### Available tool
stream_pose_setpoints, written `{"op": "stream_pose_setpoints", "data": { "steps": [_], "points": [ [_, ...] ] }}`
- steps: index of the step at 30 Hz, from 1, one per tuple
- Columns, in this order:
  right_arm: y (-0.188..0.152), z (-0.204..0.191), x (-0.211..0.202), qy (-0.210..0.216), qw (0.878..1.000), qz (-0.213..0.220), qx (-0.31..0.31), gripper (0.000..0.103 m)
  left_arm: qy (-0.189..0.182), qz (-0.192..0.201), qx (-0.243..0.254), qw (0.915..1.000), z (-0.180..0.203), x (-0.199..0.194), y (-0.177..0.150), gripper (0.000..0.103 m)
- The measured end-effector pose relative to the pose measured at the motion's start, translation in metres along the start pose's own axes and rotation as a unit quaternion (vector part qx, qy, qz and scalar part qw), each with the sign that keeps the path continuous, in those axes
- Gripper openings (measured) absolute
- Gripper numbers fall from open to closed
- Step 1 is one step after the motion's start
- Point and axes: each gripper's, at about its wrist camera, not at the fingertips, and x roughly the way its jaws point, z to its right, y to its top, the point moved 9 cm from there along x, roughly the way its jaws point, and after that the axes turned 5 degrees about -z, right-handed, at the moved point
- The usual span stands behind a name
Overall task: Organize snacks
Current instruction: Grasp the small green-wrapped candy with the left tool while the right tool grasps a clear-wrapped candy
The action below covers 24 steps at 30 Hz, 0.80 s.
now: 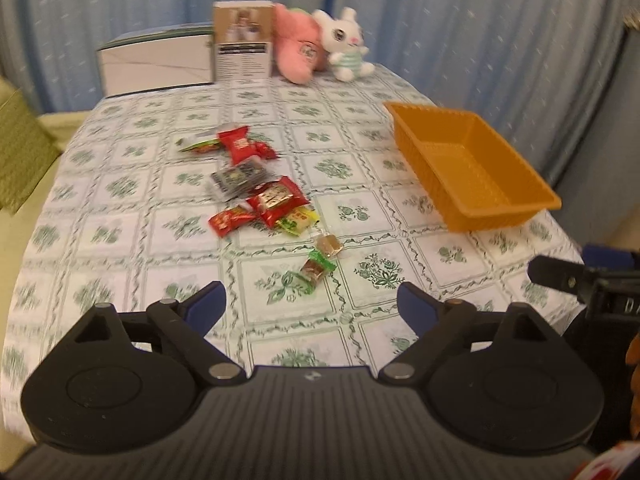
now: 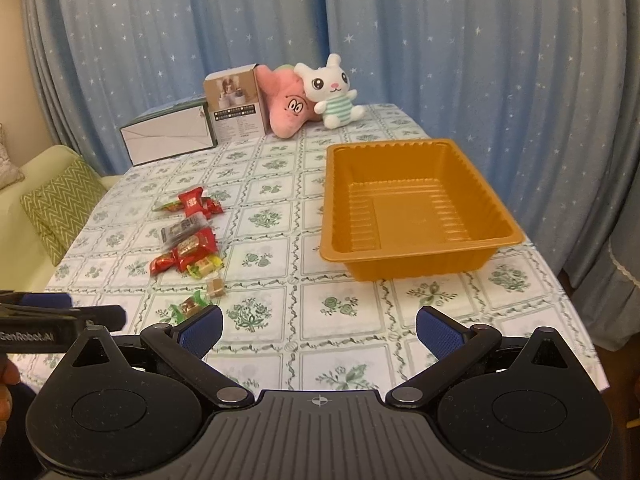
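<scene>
Snacks (image 2: 188,246) lie on the tablecloth (image 2: 280,332), beside the orange tray (image 2: 416,256).

Home, living room.
Table (image 2: 280,168) in floral cloth; plush toys (image 2: 312,92) and boxes (image 2: 168,136) at its far edge; starred blue curtains (image 2: 440,40) behind; sofa with cushion (image 2: 60,204) at left.

So the table (image 2: 280,184) has a white cloth with a green floral grid. On the right sits an orange tray (image 2: 416,204), nothing in it. Left of it there's a loose line of wrapped snacks (image 2: 188,240), mostly red packets, one dark one, and a couple of small candies (image 1: 316,268) nearest the camera, I think toffees. At the far end: a white box (image 2: 168,136), a tan carton (image 2: 236,104), a pink plush (image 2: 286,106) and a white bunny (image 2: 332,92).
</scene>
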Motion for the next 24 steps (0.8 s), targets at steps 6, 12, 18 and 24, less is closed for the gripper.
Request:
{"op": "stream_pose_setpoints", "data": {
  "steps": [6, 12, 18, 24],
  "points": [
    [0.002, -0.004, 0.036, 0.021, 1.0, -0.02, 0.003, 0.086, -0.013, -0.026, 0.059, 0.9979, 0.001, 0.045, 0.004, 0.07],
    [0.0, -0.005, 0.07, 0.024, 0.999, -0.039, 0.008, 0.079, -0.025, -0.045, 0.102, 0.9934, 0.0, 0.088, 0.008, 0.049],
    [-0.004, -0.002, 0.096, 0.022, 0.998, -0.057, 0.015, 0.079, -0.033, -0.062, 0.147, 0.9867, 0.002, 0.121, 0.009, 0.034],
    [-0.004, -0.002, 0.111, 0.021, 0.998, -0.065, 0.014, 0.079, -0.051, -0.067, 0.144, 0.986, 0.0, 0.128, 0.011, 0.018]
  ]
}}
